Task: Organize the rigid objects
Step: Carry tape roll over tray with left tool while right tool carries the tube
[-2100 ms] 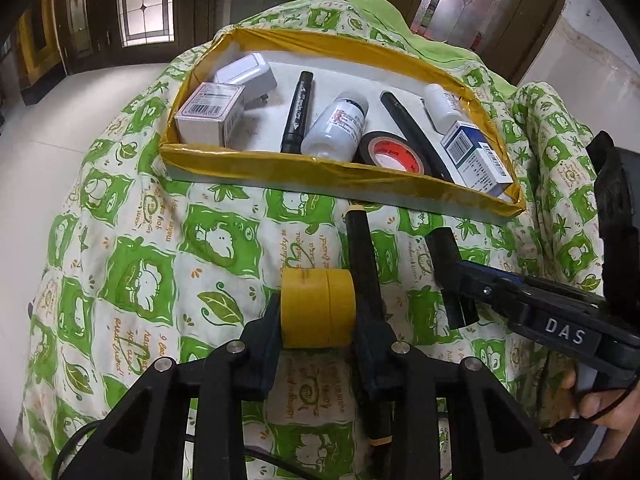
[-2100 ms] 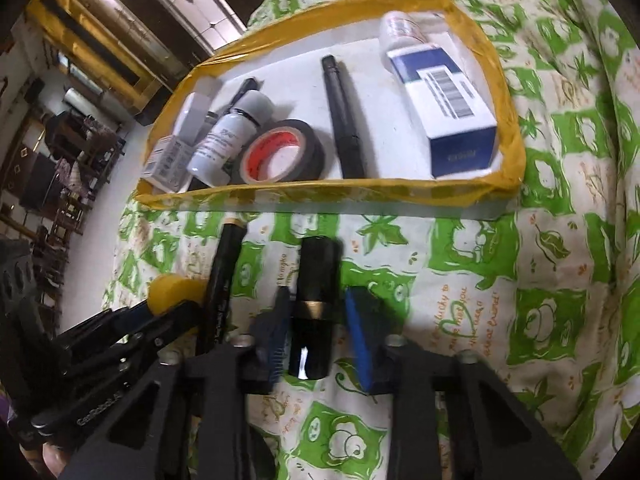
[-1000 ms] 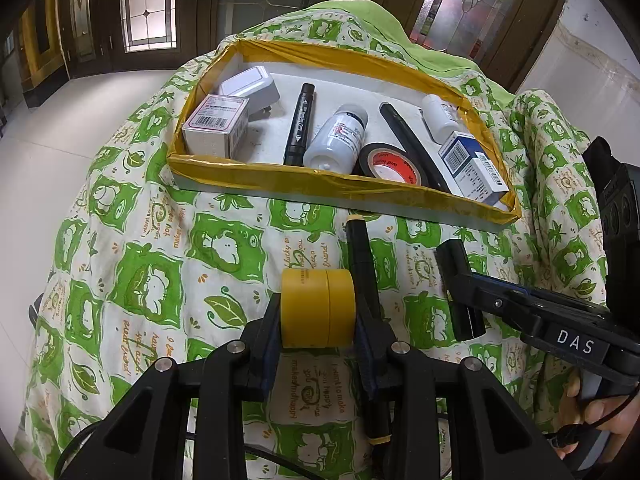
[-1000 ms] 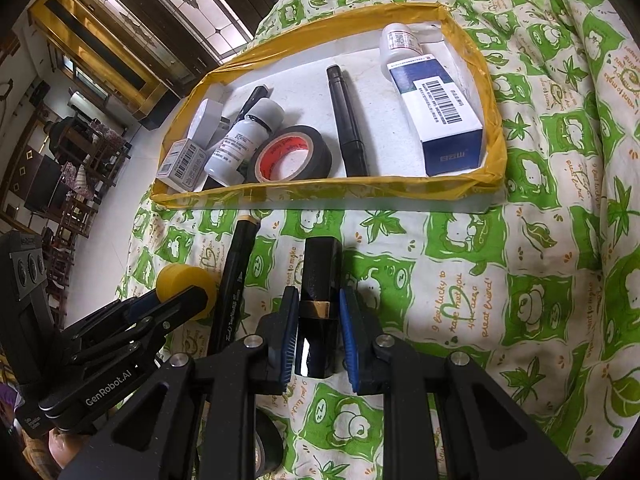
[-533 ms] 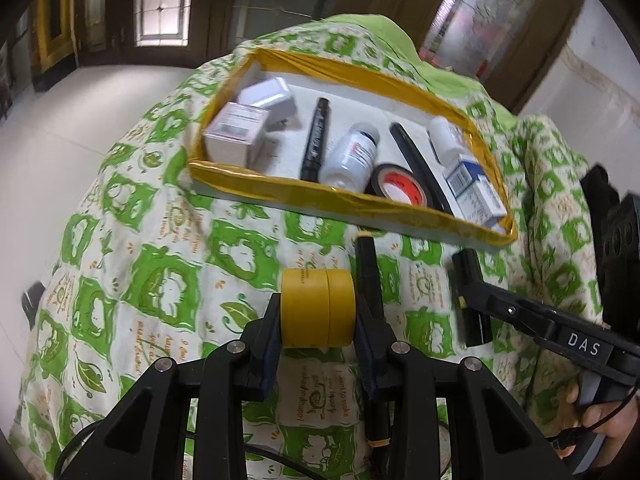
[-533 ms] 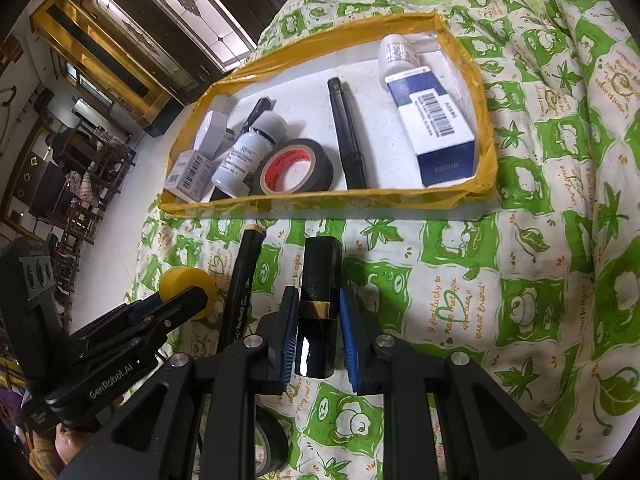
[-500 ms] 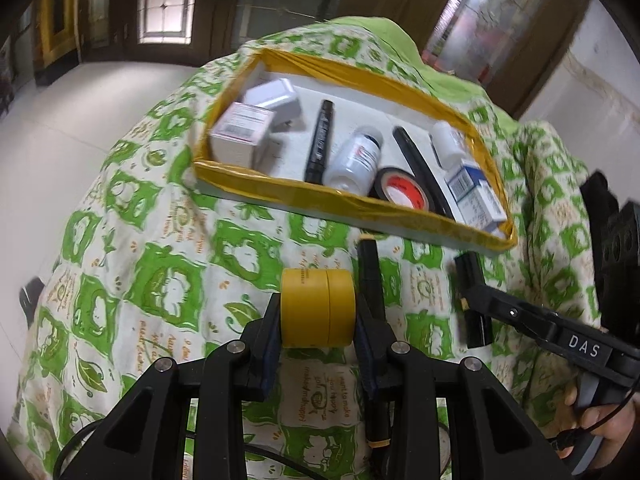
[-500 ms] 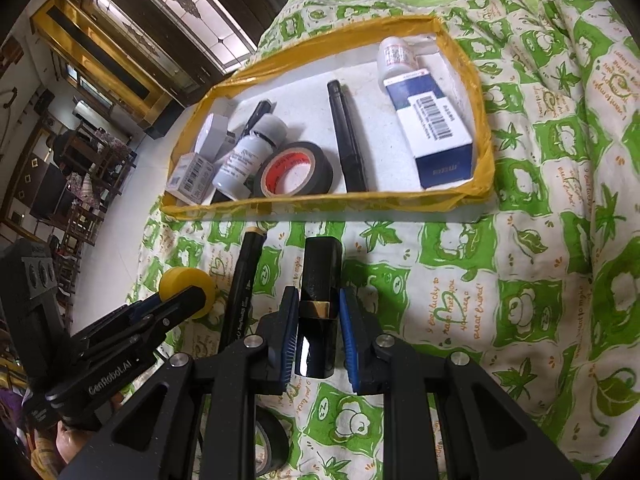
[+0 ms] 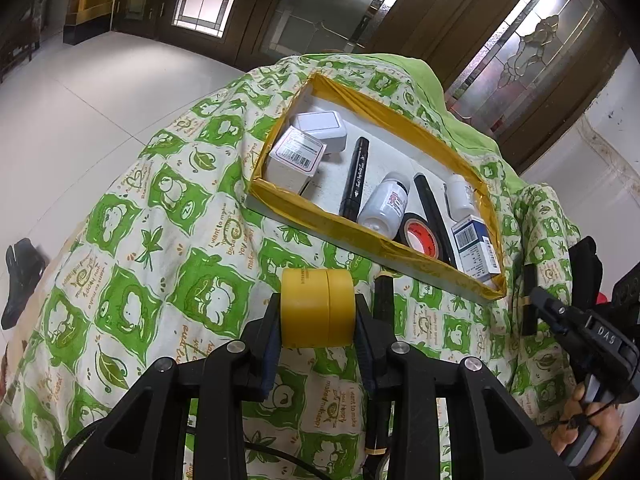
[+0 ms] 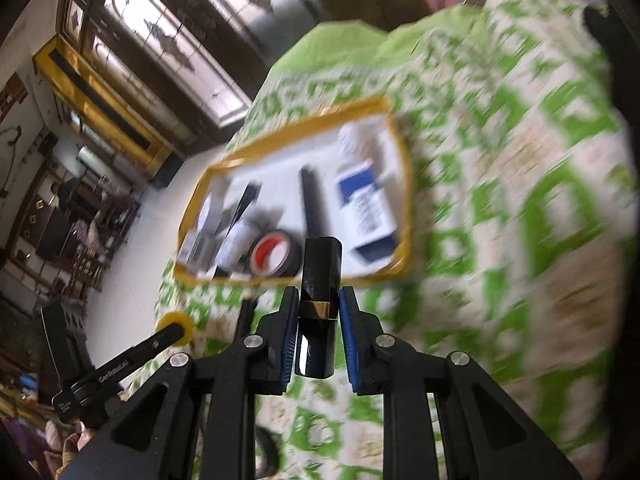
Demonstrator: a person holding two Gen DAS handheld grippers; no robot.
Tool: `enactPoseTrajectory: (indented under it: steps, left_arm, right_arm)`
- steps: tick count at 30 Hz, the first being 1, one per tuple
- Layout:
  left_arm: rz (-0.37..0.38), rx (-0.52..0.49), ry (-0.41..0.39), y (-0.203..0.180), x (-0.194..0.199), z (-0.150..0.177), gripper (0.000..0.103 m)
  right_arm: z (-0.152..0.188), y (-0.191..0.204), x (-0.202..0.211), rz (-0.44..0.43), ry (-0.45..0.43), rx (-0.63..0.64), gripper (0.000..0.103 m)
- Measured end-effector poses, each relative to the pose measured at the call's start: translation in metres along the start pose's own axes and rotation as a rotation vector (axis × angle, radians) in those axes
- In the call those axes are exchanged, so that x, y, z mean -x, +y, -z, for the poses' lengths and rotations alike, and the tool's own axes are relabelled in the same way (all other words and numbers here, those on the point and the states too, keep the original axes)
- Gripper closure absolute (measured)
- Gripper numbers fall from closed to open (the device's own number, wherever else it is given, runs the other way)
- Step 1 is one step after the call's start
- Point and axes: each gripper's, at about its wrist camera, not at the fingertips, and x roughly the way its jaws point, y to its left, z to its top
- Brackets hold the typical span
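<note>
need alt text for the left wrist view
The left gripper holds a yellow tape roll above a green patterned cloth. Beyond it, a yellow-rimmed tray holds boxes, bottles, pens and black tape.

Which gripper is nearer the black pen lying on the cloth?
Left. The left gripper, shut on the yellow tape roll, sits right beside the black pen. The right gripper, shut on a black tube, is farther off on the pen's other side.

Green-patterned cloth [image 9: 168, 240], tiled floor [image 9: 80, 100], glazed wooden doors [image 9: 320, 4].
</note>
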Motion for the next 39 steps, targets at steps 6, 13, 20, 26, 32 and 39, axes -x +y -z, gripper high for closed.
enactPoseTrajectory:
  steps: [6, 13, 20, 26, 32, 39]
  left_arm:
    - [-0.010, -0.036, 0.002, -0.007, 0.000, 0.002, 0.069]
    - [-0.017, -0.063, 0.008, -0.011, -0.002, 0.003, 0.069]
    - [-0.021, -0.113, 0.023, -0.021, -0.006, 0.006, 0.069]
    - [-0.021, -0.127, 0.031, -0.024, -0.007, 0.007, 0.069]
    - [-0.018, -0.130, 0.033, -0.025, -0.007, 0.008, 0.069]
    - [-0.013, -0.161, 0.045, -0.034, -0.008, 0.006, 0.069]
  right_arm:
    - [-0.005, -0.008, 0.006, -0.014, -0.013, -0.026, 0.083]
    - [-0.002, -0.001, 0.002, -0.013, -0.003, 0.000, 0.083]
    - [0.000, 0.005, 0.000, -0.020, 0.006, 0.020, 0.083]
    - [0.001, 0.009, -0.002, -0.020, 0.012, 0.035, 0.083]
    - [0.002, 0.009, -0.003, -0.016, 0.012, 0.039, 0.083]
    - [0.002, 0.013, -0.005, -0.022, 0.017, 0.052, 0.083]
